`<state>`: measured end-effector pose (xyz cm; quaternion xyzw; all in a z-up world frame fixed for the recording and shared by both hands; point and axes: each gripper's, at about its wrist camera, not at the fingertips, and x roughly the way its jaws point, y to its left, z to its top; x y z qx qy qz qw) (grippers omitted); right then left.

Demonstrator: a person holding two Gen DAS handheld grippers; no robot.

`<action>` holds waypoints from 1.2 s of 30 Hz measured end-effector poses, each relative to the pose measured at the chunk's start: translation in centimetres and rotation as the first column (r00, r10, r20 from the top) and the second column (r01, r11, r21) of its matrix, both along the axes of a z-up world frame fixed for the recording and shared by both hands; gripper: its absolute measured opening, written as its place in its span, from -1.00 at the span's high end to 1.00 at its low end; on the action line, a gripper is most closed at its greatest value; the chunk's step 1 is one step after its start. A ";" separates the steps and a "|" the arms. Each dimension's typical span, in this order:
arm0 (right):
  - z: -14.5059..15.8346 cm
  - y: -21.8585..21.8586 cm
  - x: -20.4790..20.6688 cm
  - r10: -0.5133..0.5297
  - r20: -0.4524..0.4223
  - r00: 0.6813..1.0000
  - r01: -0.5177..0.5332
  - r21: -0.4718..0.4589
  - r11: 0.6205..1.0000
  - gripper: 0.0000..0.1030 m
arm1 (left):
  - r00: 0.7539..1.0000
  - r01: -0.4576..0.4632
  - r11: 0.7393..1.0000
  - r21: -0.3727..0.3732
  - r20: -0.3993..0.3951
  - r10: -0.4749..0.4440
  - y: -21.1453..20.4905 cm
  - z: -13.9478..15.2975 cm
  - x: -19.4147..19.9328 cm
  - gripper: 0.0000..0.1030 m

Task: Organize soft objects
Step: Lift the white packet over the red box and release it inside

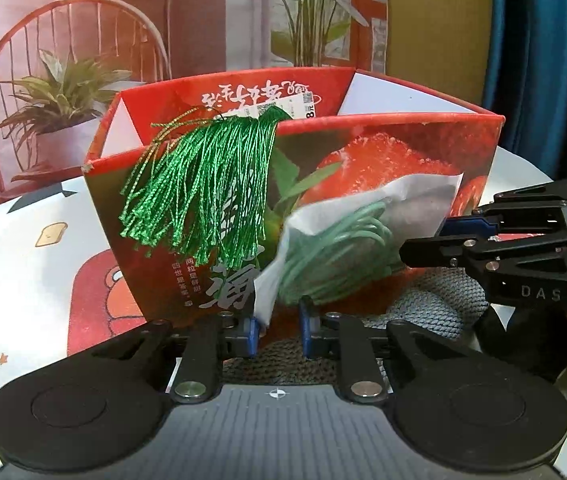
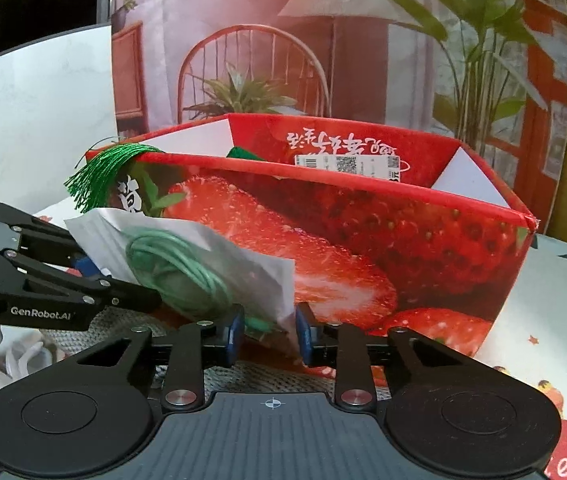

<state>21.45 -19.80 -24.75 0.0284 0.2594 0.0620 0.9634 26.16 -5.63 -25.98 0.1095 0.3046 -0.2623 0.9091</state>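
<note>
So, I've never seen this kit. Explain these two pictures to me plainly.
No robot here: a person holds a two-finger gripper in each hand, and each carries a camera looking along its fingers. One picture looks out from the left gripper, the other from the right gripper; each also shows the other from the side. On the tablecloth stands a red box, a green tassel draped over its rim, with grey knit cloth in front. Both grippers pinch a white bag holding coiled green cord.
</note>
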 end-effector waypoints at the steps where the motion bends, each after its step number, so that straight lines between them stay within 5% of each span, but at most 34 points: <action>1: 0.1 0.2 -0.2 0.001 0.007 1.000 -0.001 -0.005 1.000 0.71 | 1.000 0.001 1.000 -0.005 0.000 -0.001 0.1 0.2 -0.2 0.60; 15: 5.9 -1.0 -5.0 -0.055 0.167 0.984 0.046 0.060 0.997 0.74 | 0.986 0.039 0.995 -0.089 0.164 -0.024 0.3 7.1 -5.7 0.62; 24: 11.4 -2.7 -3.9 -0.029 0.228 0.973 0.018 0.050 0.999 0.74 | 0.972 0.039 0.993 -0.115 0.237 -0.011 -0.6 12.0 -4.6 0.62; 29: 12.7 -4.5 -1.3 -0.054 0.188 0.981 0.043 0.064 0.997 0.74 | 0.982 0.032 0.993 -0.110 0.191 -0.010 -2.3 12.6 -1.4 0.61; 36: 10.8 -7.1 2.4 -0.110 0.068 0.992 0.105 0.078 0.991 0.74 | 1.000 0.008 0.990 -0.140 -0.019 -0.011 -4.2 10.8 4.0 0.61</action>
